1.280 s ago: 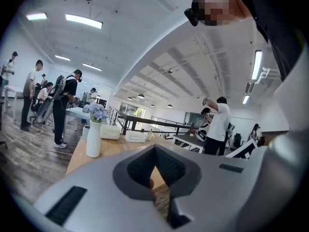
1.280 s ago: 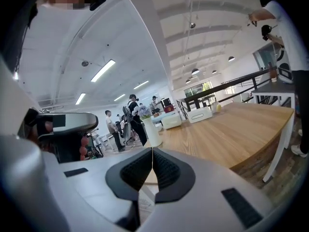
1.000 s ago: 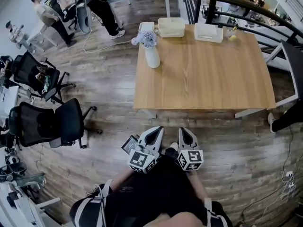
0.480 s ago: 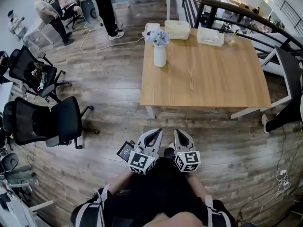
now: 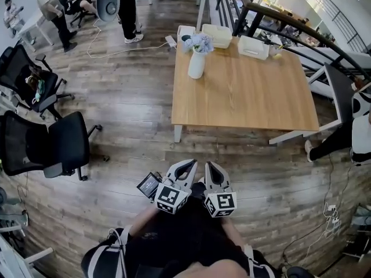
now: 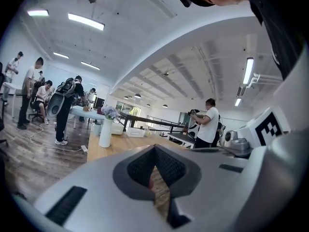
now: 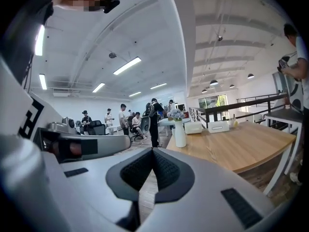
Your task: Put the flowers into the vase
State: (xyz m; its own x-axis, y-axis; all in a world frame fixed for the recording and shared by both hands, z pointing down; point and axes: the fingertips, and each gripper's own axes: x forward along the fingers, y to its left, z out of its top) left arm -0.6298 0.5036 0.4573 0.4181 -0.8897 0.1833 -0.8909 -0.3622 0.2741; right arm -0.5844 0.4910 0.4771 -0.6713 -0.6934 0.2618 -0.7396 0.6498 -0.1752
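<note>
The fingers of the left gripper [image 6: 154,151] are pressed together, with nothing between them. The right gripper [image 7: 152,152] is the same, closed and empty. Both are held low, close to the person's body, well apart from the wooden table [image 5: 249,97]. At the far left corner of the table the white vase [image 5: 196,65] stands upright, with the flowers [image 5: 199,41] in it. White trays [image 5: 214,35] lie along the far edge; what they hold I cannot tell.
</note>
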